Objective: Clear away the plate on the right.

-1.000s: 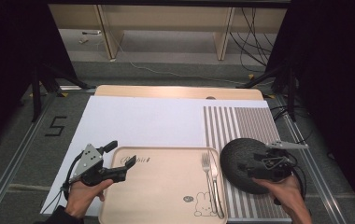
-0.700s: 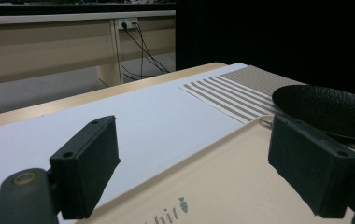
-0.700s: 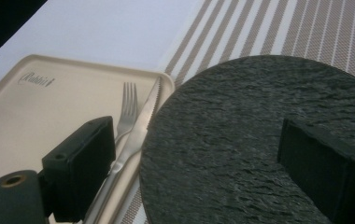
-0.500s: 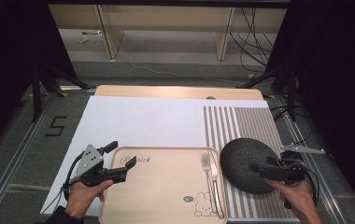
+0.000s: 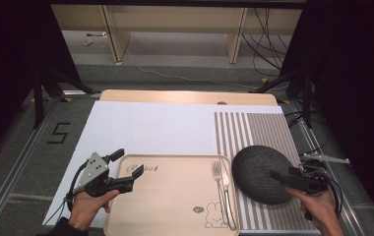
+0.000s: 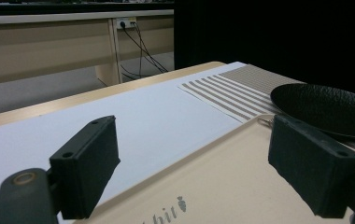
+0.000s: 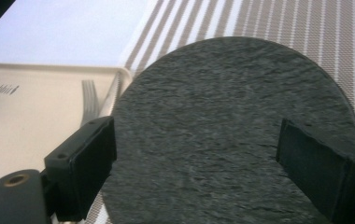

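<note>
Tray (image 5: 175, 196) lettered "Rabbit", left gripper (image 5: 123, 170) apart, right gripper (image 7: 196, 165) apart over dark plate (image 5: 261, 173)

Dark grey round stone-textured plate (image 5: 260, 173) lies flat on striped placemat (image 5: 254, 129), near right, w/ left edge just beside beige tray (image 5: 172, 196).

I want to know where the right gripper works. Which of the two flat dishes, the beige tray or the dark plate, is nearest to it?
The dark plate. The right gripper is above its right edge, jaws open, while the beige tray, carrying a fork, lies farther left.
</note>
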A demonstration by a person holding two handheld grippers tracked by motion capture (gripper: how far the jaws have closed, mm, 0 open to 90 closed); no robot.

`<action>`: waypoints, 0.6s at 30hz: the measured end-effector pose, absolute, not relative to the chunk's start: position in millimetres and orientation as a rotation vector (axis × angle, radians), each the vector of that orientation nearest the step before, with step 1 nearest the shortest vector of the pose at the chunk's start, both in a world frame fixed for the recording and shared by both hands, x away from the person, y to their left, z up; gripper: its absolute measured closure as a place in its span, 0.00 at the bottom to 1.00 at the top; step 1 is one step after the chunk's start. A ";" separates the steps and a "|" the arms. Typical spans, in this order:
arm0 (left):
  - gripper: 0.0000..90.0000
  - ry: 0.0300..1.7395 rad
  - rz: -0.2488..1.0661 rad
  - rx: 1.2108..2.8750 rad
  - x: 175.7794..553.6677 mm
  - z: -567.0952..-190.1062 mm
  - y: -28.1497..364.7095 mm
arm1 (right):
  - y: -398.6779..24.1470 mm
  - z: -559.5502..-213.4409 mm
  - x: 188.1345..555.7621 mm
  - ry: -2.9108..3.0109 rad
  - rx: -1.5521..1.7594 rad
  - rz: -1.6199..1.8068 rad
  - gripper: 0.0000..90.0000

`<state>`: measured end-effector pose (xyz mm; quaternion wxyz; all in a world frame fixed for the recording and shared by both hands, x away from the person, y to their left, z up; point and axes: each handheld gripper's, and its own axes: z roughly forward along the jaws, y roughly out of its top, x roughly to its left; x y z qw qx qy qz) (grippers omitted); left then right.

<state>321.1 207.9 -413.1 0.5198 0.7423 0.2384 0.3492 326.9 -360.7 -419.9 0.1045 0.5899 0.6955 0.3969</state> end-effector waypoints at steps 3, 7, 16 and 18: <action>0.18 0.574 0.840 1.778 320.9 -413.0 207.8 | -367.9 -421.9 327.5 2.030 1.769 1.159 0.15; 0.18 0.574 0.840 1.779 321.0 -413.0 207.7 | -376.7 -425.0 328.5 2.005 1.799 1.165 0.16; 0.18 0.572 0.833 1.777 320.2 -413.0 206.9 | -391.2 -431.1 329.2 1.967 1.869 1.131 0.16; 0.18 0.573 0.836 1.778 320.5 -413.1 207.1 | -393.7 -432.3 329.8 1.959 1.886 1.134 0.17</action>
